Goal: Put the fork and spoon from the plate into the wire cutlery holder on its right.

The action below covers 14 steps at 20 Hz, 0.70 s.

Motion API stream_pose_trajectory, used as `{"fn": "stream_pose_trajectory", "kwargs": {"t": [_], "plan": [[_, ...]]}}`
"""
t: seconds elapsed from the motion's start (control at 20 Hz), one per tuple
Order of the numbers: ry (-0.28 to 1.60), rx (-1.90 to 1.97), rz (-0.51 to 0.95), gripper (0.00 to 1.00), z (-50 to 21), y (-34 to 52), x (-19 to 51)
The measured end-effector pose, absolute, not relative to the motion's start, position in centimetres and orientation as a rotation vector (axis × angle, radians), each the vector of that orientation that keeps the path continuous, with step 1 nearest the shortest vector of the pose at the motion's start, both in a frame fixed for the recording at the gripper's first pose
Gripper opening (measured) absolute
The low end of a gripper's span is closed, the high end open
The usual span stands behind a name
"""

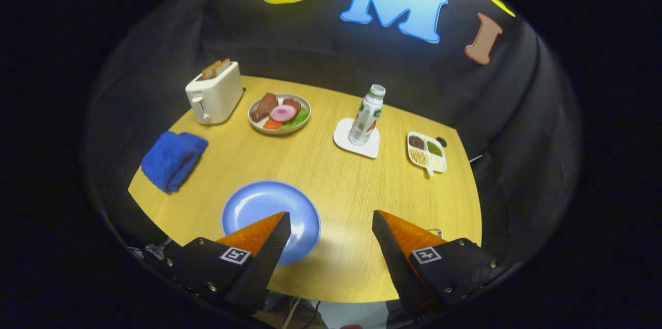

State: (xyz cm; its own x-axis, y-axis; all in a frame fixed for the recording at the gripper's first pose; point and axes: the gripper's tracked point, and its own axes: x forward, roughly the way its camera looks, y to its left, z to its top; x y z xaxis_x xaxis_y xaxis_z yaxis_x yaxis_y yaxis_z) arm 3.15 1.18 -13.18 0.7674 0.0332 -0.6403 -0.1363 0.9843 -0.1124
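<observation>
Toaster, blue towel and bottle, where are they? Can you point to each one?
Toaster (pixel 214 95): gripper view, on its front wall.
Blue towel (pixel 173 159): gripper view, middle of the folded cloth.
Bottle (pixel 365 117): gripper view, on its body, above the white coaster.

The gripper (pixel 331 225) is held above the near edge of the round wooden table (pixel 320 174), its fingers spread wide apart with nothing between them. A bare blue plate (pixel 258 205) is seen just ahead of the left finger, partly covered by its tip. A small piece of wire (pixel 436 230) is glimpsed just beyond the right finger. Farther off, a folded blue cloth (pixel 173 159), a white toaster (pixel 214 93) loaded with bread, and a plate of food (pixel 280 113) are placed. A bottle (pixel 366 114) is stood upright on a white coaster (pixel 342 137), and beside it a divided tray (pixel 427 153) of grains is set.
</observation>
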Motion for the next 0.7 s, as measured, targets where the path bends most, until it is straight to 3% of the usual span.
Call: {"fn": "stream_pose_trajectory", "kwargs": {"t": [0.35,0.7], "plan": [[0.234,-0.043,0.093,0.97,-7.1,5.9,5.8],[0.025,-0.009,-0.074,0.97,-1.4,3.5,4.2]]}}
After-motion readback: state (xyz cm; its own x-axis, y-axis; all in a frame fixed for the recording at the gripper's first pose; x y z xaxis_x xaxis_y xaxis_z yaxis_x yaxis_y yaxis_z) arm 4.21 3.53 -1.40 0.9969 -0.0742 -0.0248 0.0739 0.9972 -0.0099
